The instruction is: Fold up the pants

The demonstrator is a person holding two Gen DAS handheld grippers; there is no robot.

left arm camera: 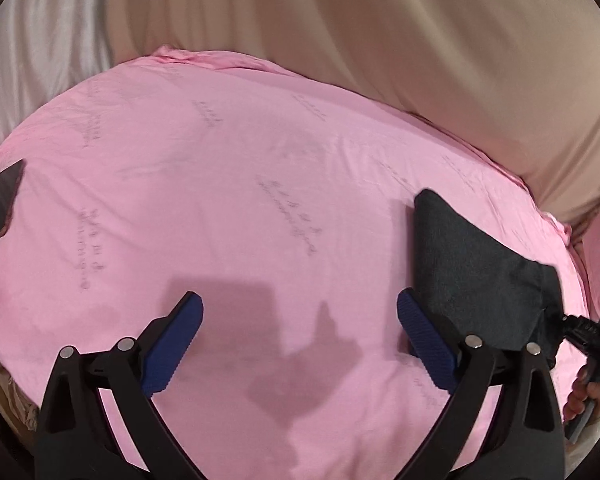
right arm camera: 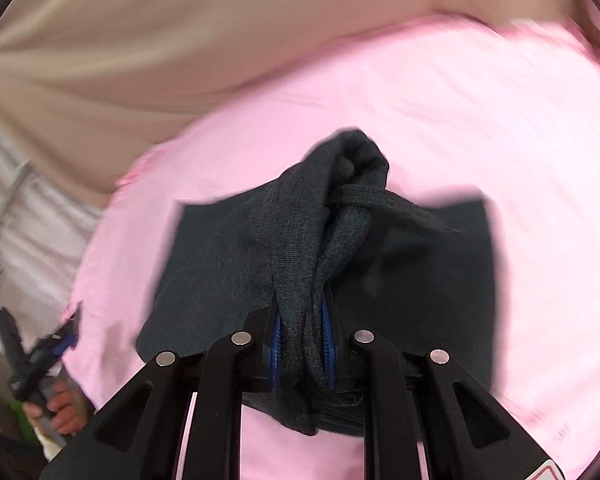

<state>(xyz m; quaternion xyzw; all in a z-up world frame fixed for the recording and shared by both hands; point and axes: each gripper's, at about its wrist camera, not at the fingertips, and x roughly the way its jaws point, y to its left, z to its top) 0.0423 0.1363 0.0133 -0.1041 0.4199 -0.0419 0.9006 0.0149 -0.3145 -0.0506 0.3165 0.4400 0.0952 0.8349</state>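
Pink bedding [left arm camera: 228, 184] printed with faint grey lettering covers the work surface and fills most of both views; beige drapery [left arm camera: 400, 28] hangs behind it along the top of each frame.

At the far left edge of the left wrist view, a dark flat object [left arm camera: 0, 200] lies on the sheet; what it is cannot be told. Lower centre, the left gripper [left arm camera: 300, 336] hangs over bare pink cloth with its blue-padded jaws spread wide and nothing between them. To the right, the pants [left arm camera: 472, 264], dark charcoal knit, lie in a compact slab on the sheet, with one end lifted toward the lower right corner, where a person's hand [left arm camera: 588, 396] grips a handle.

In the right wrist view, another hand [right arm camera: 62, 410] appears at the lower left, holding the other tool. At centre, the right gripper [right arm camera: 302, 344] has its jaws drawn in narrow on a bunched ridge of the pants [right arm camera: 228, 264], which rises between the blue pads, while the rest of the garment spreads flat beneath. This view is blurred at its edges.

Judging by the short, layered shape, the pants appear already folded at least once. A further fold, or laying down and smoothing the pinched layer, seems to remain.
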